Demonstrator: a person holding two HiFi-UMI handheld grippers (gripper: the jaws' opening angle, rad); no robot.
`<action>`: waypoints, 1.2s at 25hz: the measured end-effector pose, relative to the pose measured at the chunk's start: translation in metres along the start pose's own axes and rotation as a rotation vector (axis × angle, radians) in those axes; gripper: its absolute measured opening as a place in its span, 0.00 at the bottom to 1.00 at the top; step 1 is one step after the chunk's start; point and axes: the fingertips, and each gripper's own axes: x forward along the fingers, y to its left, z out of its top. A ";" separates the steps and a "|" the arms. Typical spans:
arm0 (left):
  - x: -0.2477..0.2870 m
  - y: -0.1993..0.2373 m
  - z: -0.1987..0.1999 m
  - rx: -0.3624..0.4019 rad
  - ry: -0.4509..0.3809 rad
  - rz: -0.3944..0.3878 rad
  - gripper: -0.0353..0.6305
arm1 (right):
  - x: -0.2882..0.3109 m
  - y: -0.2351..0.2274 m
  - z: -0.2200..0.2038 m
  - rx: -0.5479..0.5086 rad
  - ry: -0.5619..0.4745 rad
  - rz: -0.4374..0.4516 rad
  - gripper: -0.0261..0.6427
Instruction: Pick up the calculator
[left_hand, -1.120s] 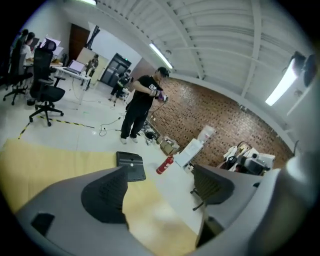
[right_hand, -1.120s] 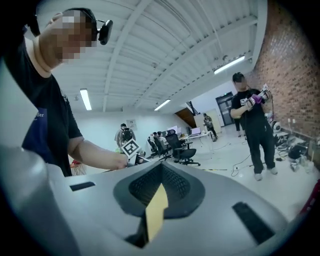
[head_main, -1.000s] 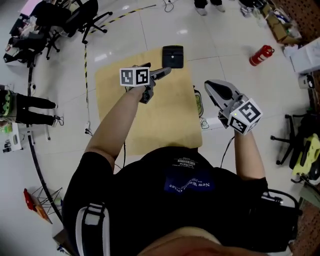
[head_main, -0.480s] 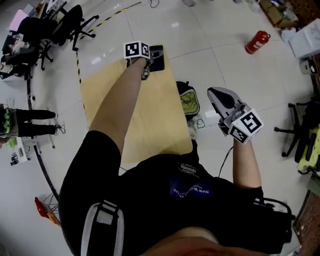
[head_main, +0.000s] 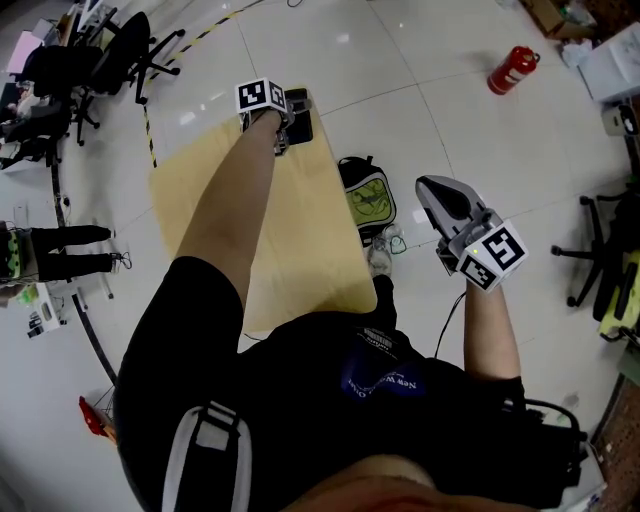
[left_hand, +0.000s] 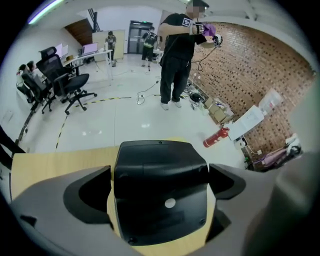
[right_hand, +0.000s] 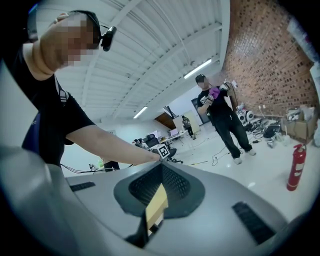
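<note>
The calculator is a black slab lying at the far edge of the wooden table. In the left gripper view its back faces me, with a pale dot and screw holes. My left gripper points steeply down over it. Its jaws are opening, one on each side of the calculator, with thin gaps between the pads and its edges. My right gripper hangs off the table's right side above the floor, tapered to a point and shut on nothing.
A green backpack lies on the floor against the table's right edge. A red fire extinguisher stands farther right. Office chairs crowd the far left. A person stands beyond the table, by a brick wall.
My left arm stretched out to the table's far edge and the gripper came down over the calculator, which now lies between its jaws. The right gripper sank a little beside the table.
</note>
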 end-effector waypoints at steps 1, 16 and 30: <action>0.002 -0.001 0.001 -0.009 -0.003 -0.006 0.94 | 0.000 -0.001 -0.001 0.003 0.002 0.001 0.02; 0.000 0.006 0.002 -0.015 -0.014 -0.003 0.93 | 0.004 0.000 -0.003 0.040 0.005 0.010 0.02; -0.058 -0.003 -0.014 0.009 -0.172 -0.142 0.93 | -0.004 0.024 0.013 0.013 0.013 0.064 0.02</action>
